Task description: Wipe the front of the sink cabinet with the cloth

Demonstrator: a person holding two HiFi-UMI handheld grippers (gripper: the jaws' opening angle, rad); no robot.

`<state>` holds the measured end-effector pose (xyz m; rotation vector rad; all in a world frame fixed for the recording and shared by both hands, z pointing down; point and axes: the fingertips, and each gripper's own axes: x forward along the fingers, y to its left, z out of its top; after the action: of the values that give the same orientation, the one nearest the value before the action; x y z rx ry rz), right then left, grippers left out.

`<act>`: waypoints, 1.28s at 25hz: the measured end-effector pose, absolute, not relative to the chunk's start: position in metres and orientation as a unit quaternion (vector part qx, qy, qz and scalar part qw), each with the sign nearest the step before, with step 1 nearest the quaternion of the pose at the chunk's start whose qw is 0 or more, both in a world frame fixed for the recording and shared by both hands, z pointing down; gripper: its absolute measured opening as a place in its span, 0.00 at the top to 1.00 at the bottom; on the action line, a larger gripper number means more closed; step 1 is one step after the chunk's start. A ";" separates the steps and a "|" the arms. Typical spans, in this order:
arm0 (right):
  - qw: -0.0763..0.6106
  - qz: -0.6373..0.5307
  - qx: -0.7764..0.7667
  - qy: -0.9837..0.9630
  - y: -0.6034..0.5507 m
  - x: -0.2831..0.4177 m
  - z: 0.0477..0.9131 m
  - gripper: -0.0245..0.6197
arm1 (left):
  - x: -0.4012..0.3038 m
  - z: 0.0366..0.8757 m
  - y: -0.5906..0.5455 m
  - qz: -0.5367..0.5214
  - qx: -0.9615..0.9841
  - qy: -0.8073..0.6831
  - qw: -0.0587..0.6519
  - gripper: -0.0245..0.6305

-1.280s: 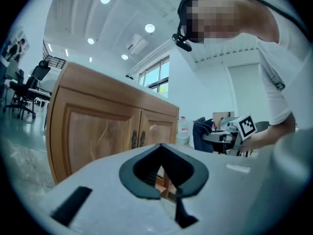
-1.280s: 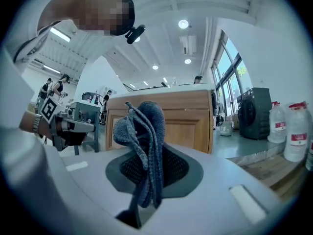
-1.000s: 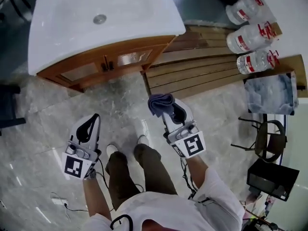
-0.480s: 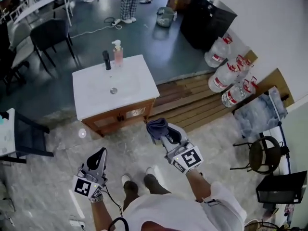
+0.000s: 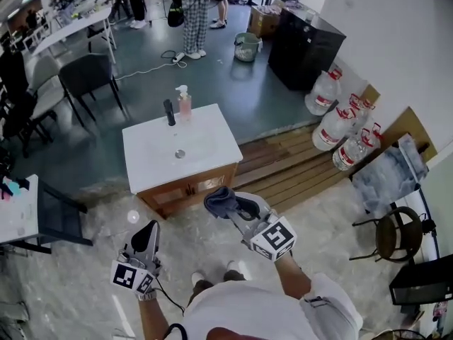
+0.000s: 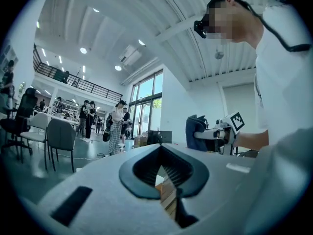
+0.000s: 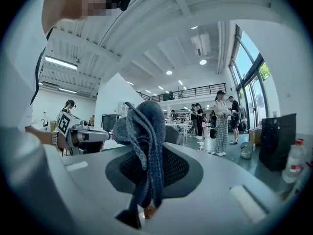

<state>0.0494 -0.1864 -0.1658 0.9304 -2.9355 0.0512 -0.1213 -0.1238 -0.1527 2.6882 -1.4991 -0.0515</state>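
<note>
Cloth sits in your right gripper, and the cabinet front is ahead and lower down

Your right gripper (image 5: 237, 210) is squeezed tight on the cloth (image 5: 221, 202). The blue cloth bunches up past the tips, on the side toward the sink cabinet (image 5: 191, 188). The wooden front faces you. It runs from side to side under the white sink top (image 5: 177, 147).

From above, the cloth sits over the right end of that front. It does not look like it is touching the wood yet. The right gripper view looks out across the room, not at the doors. You likely need to bring that gripper down and forward.

Your left gripper (image 5: 150, 231) is lower and farther to the left. Its jaws are together with nothing in them. The right one is nearer, so it should do the wiping.
</note>
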 end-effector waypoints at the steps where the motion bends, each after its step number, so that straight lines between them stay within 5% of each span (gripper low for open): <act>1: 0.027 0.018 0.302 -0.953 -0.186 0.049 -0.167 0.86 | -0.121 -0.155 -0.124 -0.016 0.874 -0.485 0.030 0.96; 32: 0.014 0.031 0.314 -0.949 -0.181 0.066 -0.161 0.86 | -0.099 -0.160 -0.118 -0.032 0.879 -0.475 0.039 0.96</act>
<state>0.0658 -0.1808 -0.1609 0.9790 -2.9551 0.0956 -0.0994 -0.1178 -0.1599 2.6941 -1.4547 -0.0973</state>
